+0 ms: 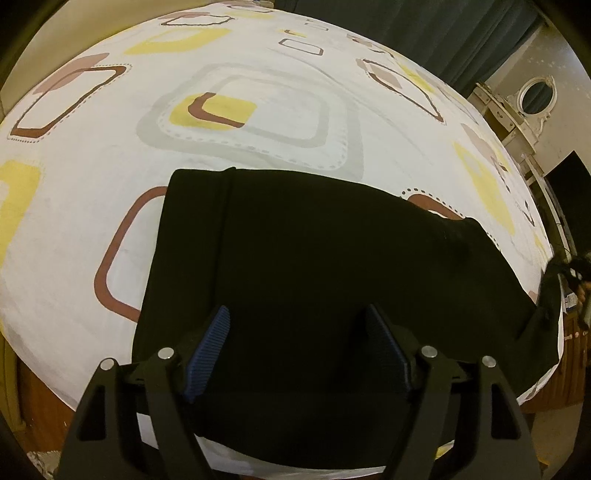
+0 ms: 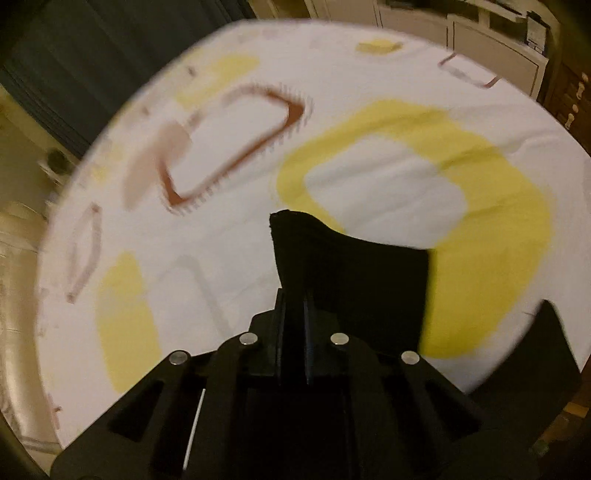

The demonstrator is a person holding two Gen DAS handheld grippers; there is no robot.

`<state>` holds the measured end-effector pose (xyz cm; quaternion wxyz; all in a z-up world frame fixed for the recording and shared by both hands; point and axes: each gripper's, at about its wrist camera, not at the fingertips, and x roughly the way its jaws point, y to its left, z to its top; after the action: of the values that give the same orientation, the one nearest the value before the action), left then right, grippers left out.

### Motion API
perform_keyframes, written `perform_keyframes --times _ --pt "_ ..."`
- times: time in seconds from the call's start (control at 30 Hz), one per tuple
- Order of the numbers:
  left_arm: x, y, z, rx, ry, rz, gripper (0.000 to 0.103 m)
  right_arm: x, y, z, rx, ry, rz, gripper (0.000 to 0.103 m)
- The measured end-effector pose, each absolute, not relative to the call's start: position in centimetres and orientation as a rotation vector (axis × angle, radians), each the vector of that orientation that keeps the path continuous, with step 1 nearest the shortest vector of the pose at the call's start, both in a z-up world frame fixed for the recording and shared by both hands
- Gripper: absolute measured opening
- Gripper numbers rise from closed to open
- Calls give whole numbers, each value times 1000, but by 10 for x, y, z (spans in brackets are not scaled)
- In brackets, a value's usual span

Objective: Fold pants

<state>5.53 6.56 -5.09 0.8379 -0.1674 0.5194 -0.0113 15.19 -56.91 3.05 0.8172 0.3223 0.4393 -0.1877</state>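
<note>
Black pants (image 1: pixel 295 240) lie spread on a bed sheet (image 1: pixel 258 110), white with yellow and brown squares. My left gripper (image 1: pixel 295 314) hovers over their near part, its blue pads (image 1: pixel 210 350) wide apart and nothing pinched between them. At the right edge of the left wrist view, one end of the pants (image 1: pixel 550 295) is lifted off the bed. In the right wrist view, my right gripper (image 2: pixel 293 295) is shut on a fold of the black pants (image 2: pixel 351 266). The fabric sticks out past the fingertips above the sheet (image 2: pixel 221 240). That view is motion-blurred.
A dark curtain (image 1: pixel 443 29) hangs behind the bed. White ornate furniture with an oval mirror (image 1: pixel 535 96) stands to the right. The bed's near edge and wooden frame (image 1: pixel 37 398) show at lower left. Pale cabinets (image 2: pixel 480 48) stand beyond the bed.
</note>
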Motion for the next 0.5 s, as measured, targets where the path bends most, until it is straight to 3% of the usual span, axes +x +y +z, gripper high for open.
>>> perform_keyframes --times 0.2,0.5 --pt "55 64 -51 -358 1098 -18 75 35 -606 62 731 746 -392 7" --pt "53 64 -51 -355 1097 -17 75 -76 -628 20 880 631 -409 7"
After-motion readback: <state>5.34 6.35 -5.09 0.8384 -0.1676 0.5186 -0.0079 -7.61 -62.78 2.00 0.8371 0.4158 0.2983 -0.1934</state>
